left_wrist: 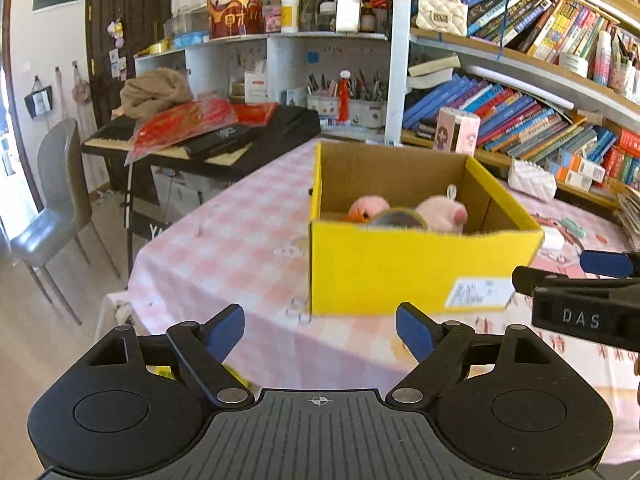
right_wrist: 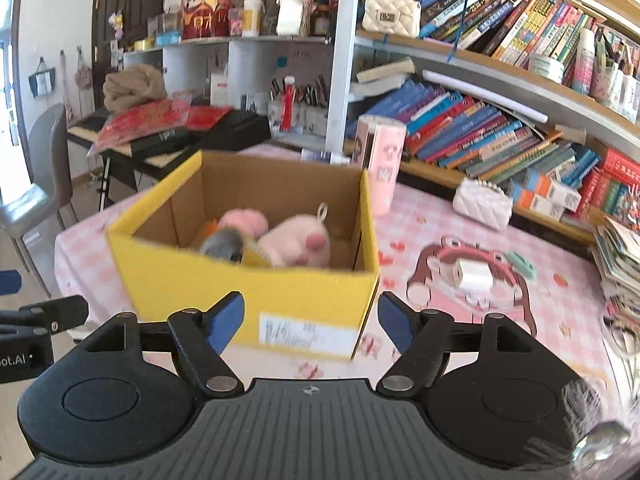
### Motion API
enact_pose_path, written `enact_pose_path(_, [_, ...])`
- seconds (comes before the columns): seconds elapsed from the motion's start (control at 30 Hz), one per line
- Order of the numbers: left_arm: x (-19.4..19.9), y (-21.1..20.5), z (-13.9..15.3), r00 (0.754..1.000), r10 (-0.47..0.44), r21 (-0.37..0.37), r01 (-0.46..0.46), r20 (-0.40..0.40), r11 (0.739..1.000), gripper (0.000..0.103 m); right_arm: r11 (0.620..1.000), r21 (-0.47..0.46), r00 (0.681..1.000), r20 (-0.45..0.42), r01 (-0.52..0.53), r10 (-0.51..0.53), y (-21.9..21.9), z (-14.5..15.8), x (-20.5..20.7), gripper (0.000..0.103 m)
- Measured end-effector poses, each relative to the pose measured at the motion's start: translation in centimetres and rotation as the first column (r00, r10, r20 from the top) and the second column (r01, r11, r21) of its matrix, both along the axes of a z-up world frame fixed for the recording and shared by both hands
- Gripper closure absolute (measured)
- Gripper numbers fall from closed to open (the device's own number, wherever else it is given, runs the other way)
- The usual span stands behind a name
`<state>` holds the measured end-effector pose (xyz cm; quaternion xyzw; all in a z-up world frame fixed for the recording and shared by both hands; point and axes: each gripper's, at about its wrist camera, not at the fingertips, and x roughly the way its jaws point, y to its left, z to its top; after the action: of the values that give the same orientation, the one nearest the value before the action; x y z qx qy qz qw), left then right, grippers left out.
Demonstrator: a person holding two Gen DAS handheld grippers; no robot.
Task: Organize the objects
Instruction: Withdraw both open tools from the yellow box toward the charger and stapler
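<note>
Left wrist view: left gripper (left_wrist: 320, 330) hangs above the near table edge, fingers spread wide, nothing between the blue pads (left_wrist: 226, 330). Yellow cardboard box (left_wrist: 420, 276) sits ahead on the pink checked tablecloth (left_wrist: 224, 232), open top, white label on its near face. Inside, 2 pink plush toys (left_wrist: 442, 210) and a grey roll-like item (left_wrist: 398, 218), partly hidden by the front wall. Right gripper (left_wrist: 576, 280) enters from the right edge, beside the box's right corner.

Right wrist view: right gripper (right_wrist: 310, 320) spread wide too, empty, aimed at the box's near face. Box contents blurred; bigger plush carries a small ring loop. On the cloth right of the box: small white block (right_wrist: 474, 274), white quilted purse (right_wrist: 482, 204). Pink cylinder container (right_wrist: 382, 160) stands just behind the box's right rear corner. Bookshelf (right_wrist: 500, 132) behind the table.
</note>
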<state>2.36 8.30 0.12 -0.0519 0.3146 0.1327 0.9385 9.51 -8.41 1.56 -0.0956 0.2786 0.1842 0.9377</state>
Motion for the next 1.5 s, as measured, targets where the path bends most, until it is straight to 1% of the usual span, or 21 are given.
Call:
enact_pose_path(0.2, [-1.8, -0.5, -0.9, 0.999, -0.024, -0.002, 0.024, -0.043, 1.000, 0.017, 0.999, -0.039, 1.000, -0.021, 0.010, -0.011, 0.1, -1.3, -2.6, 0.020])
enact_pose_path(0.37, [-2.7, -0.8, -1.3, 0.997, -0.046, -0.008, 0.045, -0.062, 0.999, 0.017, 0.999, -0.046, 0.999, -0.041, 0.024, -0.026, -0.3, -2.0, -4.2, 0.019])
enact_pose_path(0.5, [-3.2, -1.3, -1.8, 0.993, -0.083, -0.015, 0.082, -0.082, 0.997, 0.017, 0.998, -0.051, 0.997, -0.054, 0.044, -0.047, -0.9, -2.5, -5.2, 0.019])
enact_pose_path(0.77, [-2.8, -3.2, -2.5, 0.978, -0.179, -0.034, 0.176, -0.105, 0.984, 0.017, 0.989, -0.062, 0.987, -0.083, 0.131, -0.136, -3.1, -3.4, -6.6, 0.018])
enact_pose_path(1.0, [-1.1, -5.9, -2.5, 0.955, -0.280, -0.051, 0.276, -0.102, 0.960, 0.016, 0.968, -0.072, 0.966, -0.083, 0.241, -0.246, -6.4, -3.2, -6.7, 0.018])
enact_pose_path(1.27, [1.2, -10.2, -2.6, 0.905, -0.413, -0.047, 0.410, -0.101, 0.911, 0.016, 0.925, -0.076, 0.922, -0.084, 0.371, -0.377, -11.0, -3.2, -6.4, 0.018])
enact_pose_path(1.4, [2.4, -12.3, -2.8, 0.888, -0.447, -0.045, 0.445, -0.109, 0.894, 0.016, 0.908, -0.074, 0.904, -0.092, 0.413, -0.418, -13.0, -3.4, -5.7, 0.018])
enact_pose_path(1.5, [3.5, -13.6, -3.0, 0.883, -0.453, -0.045, 0.451, -0.121, 0.891, 0.016, 0.904, -0.075, 0.899, -0.102, 0.420, -0.426, -14.3, -3.6, -4.8, 0.018])
